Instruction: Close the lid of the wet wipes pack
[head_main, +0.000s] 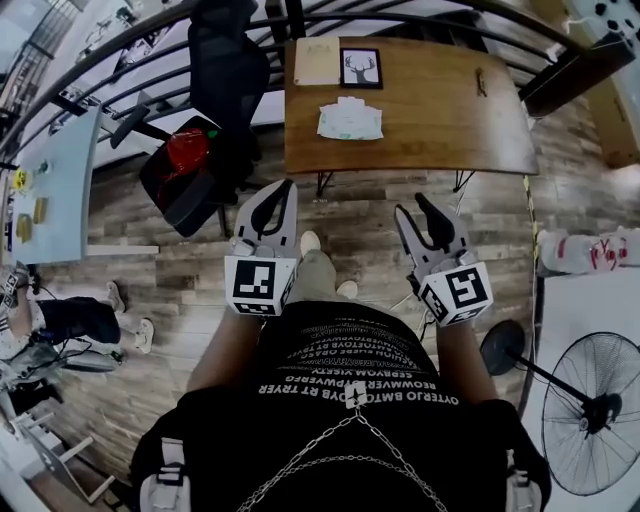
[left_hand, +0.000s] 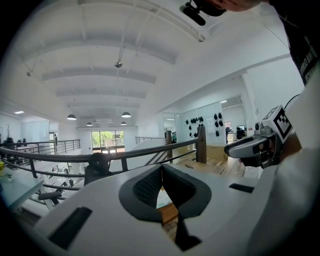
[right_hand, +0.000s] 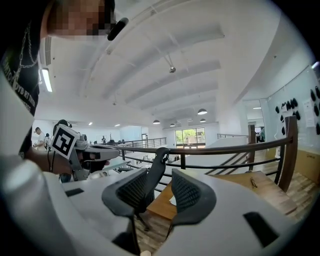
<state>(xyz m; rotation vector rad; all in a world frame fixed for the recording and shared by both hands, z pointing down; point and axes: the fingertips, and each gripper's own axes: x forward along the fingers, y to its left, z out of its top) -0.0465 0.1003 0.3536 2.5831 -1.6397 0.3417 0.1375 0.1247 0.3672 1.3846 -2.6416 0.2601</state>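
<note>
The wet wipes pack (head_main: 350, 120), pale green and white, lies flat near the front edge of a brown wooden table (head_main: 440, 120). Both grippers hang in the air short of the table, above the floor, pointing toward it. My left gripper (head_main: 279, 192) is on the left with its pads touching at the tips and nothing held; a sliver of the pack (left_hand: 162, 198) shows behind its jaws. My right gripper (head_main: 412, 210) is on the right, its pads (right_hand: 187, 192) standing apart with nothing between them. A white corner of the pack (right_hand: 173, 200) peeks past them.
A framed deer picture (head_main: 360, 67) and a tan board (head_main: 317, 62) lie at the table's far side, a small dark item (head_main: 481, 82) at its right. A black office chair (head_main: 200, 150) stands left of the table. A dark railing (right_hand: 220, 150) runs behind. A floor fan (head_main: 590, 410) stands at right.
</note>
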